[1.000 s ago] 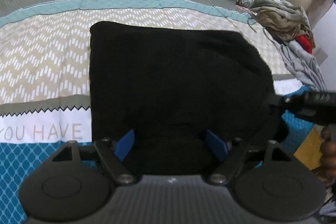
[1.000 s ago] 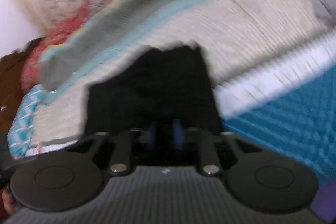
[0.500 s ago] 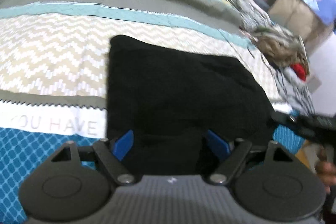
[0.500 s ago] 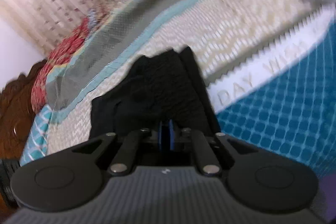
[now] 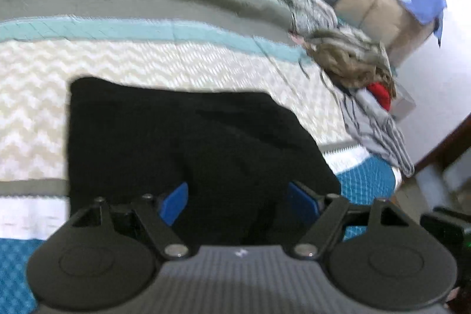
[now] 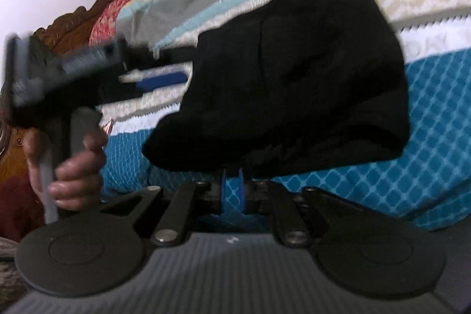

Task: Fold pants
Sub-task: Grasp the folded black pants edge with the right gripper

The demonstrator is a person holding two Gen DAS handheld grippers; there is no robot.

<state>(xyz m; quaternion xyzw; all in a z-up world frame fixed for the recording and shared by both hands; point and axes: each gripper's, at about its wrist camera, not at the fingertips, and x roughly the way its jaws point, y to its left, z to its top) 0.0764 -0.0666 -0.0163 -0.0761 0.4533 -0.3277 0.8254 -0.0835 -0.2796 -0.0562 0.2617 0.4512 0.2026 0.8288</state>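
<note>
The black pants (image 5: 182, 143) lie folded on the patterned bedspread (image 5: 147, 64). In the right wrist view the pants (image 6: 294, 72) bulge up as a thick bundle over the blue part of the bedspread. My right gripper (image 6: 232, 178) sits at their near edge, its jaws closing, the blue pad tips nipping the black hem. My left gripper (image 5: 238, 196) is open wide, low over the near part of the pants, with fabric between its fingers but not pinched. From the right wrist view a hand (image 6: 73, 167) holds that gripper, whose blue fingers (image 6: 164, 78) point at the bundle's left side.
A heap of crumpled clothes (image 5: 353, 64) with a red piece lies at the bed's right edge, striped grey cloth (image 5: 379, 134) hanging below it. A cardboard box under blue cloth (image 5: 379, 5) stands beyond. A carved wooden headboard (image 6: 73, 25) closes the far left.
The right gripper has pulled the pants' near edge up and over, so they now bunch into a raised bundle. The left gripper has drawn back and risen, and now shows in the right wrist view.
</note>
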